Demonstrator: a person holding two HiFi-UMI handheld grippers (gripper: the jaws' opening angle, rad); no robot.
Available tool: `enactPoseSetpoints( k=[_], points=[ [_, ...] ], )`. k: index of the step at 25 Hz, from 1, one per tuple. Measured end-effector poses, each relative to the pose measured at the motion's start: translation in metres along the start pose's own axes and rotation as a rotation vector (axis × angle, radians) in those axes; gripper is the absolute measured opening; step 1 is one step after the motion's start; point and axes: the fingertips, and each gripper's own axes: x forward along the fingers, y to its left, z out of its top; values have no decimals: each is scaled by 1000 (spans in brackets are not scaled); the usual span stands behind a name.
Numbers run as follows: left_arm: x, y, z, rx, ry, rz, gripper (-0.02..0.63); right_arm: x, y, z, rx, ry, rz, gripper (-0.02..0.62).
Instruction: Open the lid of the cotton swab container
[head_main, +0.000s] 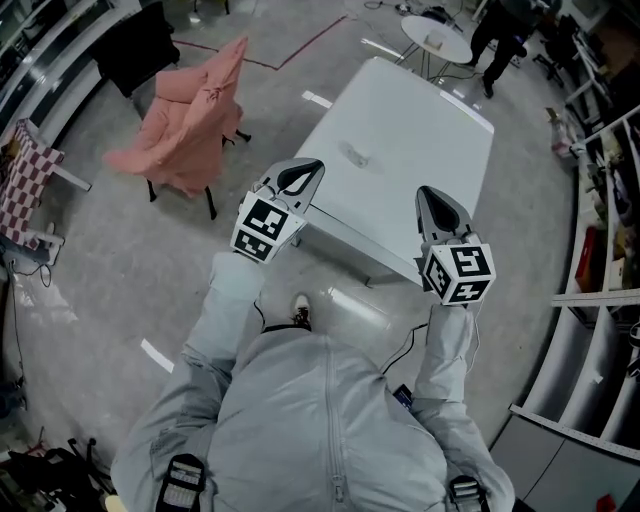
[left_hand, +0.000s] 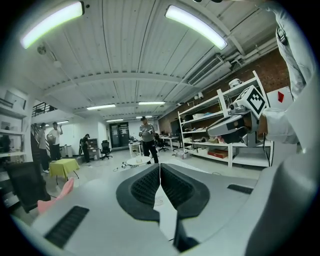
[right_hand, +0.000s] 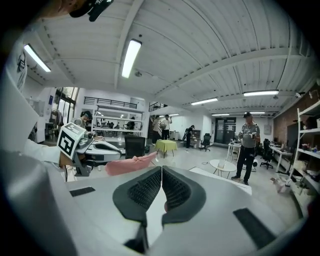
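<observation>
The left gripper (head_main: 298, 178) and right gripper (head_main: 436, 203) are both closed on nothing. They hover at the near edge of the white table (head_main: 430, 150), likely staged for approach. The cotton swab container (head_main: 353, 154) (a faint clear shape) lies at upper centre, untouched.

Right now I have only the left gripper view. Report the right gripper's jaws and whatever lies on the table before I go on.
Observer: In the right gripper view, the right gripper has its jaws together with nothing between them.
Operator: Now the table.
Observer: The head view shows one small pale item lying near the middle of the white table, beyond both grippers. It is too small to name.
Operator: Place my grippers against that table.
Observer: In the head view, the left gripper shows at the table's left edge and the right gripper over its near end. I cannot tell their height above it.
</observation>
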Motion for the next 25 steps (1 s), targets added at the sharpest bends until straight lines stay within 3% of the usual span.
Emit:
enactPoseSetpoints(
  k=[6, 12, 21, 25],
  points=[
    [20, 34, -26, -47, 23, -5, 21, 38, -2, -12, 27, 24, -13, 35],
    [43, 39, -47, -87, 58, 0, 21, 64, -22, -31, 47, 42, -5, 35],
    [97, 47, -71, -128, 110, 48, 21, 118, -68, -57, 68, 59, 92, 38],
    [127, 54, -82, -146, 149, 85, 20, 150, -95, -71, 57, 81, 142, 134]
  ],
)
